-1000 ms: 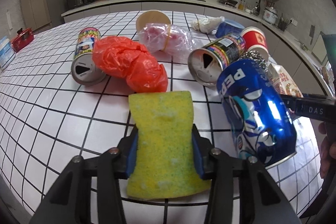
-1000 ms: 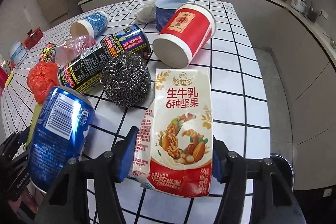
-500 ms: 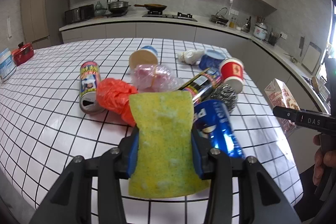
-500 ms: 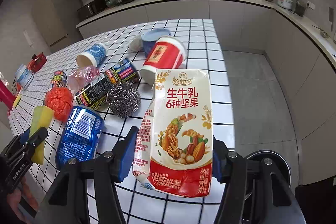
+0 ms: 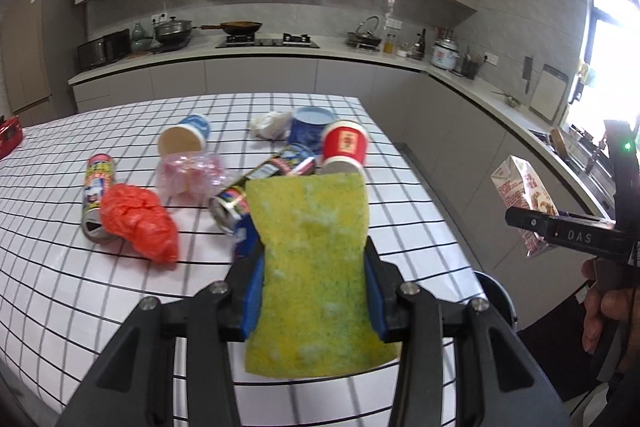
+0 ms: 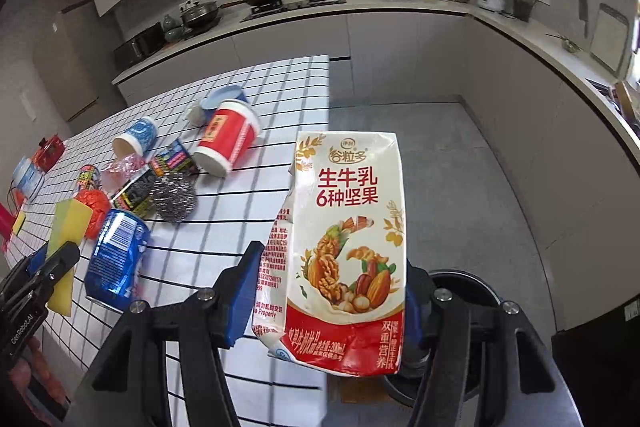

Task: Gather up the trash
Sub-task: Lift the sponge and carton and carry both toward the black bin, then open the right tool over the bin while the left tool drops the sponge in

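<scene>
1. Pads of our left gripper (image 5: 314,291) are clamping a yellow sponge (image 5: 312,267) above the table (image 5: 400,211).
2. We are squeezing a milk carton (image 6: 348,247) in our right gripper (image 6: 328,301), off the table's edge, over a dark bin (image 6: 472,287).
3. Cans and cups are lying on the table.

Checked table (image 5: 400,211) strewn with cans (image 6: 114,259), cups (image 6: 226,141).
</scene>
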Demonstrator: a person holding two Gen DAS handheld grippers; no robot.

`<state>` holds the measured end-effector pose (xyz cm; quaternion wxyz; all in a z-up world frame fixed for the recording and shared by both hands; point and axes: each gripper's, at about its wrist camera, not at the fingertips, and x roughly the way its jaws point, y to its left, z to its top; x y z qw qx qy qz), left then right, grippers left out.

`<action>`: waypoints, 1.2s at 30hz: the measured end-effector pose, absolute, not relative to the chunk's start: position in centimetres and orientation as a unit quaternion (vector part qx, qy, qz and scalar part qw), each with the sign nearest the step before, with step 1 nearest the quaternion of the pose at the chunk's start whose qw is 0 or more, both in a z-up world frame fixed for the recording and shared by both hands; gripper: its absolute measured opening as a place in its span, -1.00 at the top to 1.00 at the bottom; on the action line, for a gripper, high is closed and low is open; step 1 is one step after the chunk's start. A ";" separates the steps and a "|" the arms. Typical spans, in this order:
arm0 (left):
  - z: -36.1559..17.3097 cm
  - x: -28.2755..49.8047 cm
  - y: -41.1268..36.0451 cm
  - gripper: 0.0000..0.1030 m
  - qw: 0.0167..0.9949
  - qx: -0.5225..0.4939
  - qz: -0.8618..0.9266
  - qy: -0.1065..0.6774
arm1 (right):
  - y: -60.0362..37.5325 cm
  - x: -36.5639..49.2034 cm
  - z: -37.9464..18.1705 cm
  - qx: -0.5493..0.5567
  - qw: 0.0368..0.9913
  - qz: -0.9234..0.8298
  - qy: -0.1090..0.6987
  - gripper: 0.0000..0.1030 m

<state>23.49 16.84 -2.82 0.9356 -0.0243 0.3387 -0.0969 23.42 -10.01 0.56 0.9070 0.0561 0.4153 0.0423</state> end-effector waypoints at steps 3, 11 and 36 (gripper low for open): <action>-2.9 23.2 14.2 0.15 0.933 -0.019 -0.112 0.341 | -12.8 22.6 0.3 0.058 0.906 0.025 0.418 -0.21; -4.8 22.4 6.7 0.15 0.925 -0.014 -0.112 0.363 | -20.0 20.8 -2.9 0.051 0.895 0.013 0.442 -0.21; -11.3 20.6 -10.3 0.11 0.914 -0.024 -0.069 0.399 | -34.0 22.4 -10.9 0.049 0.878 0.052 0.474 -0.75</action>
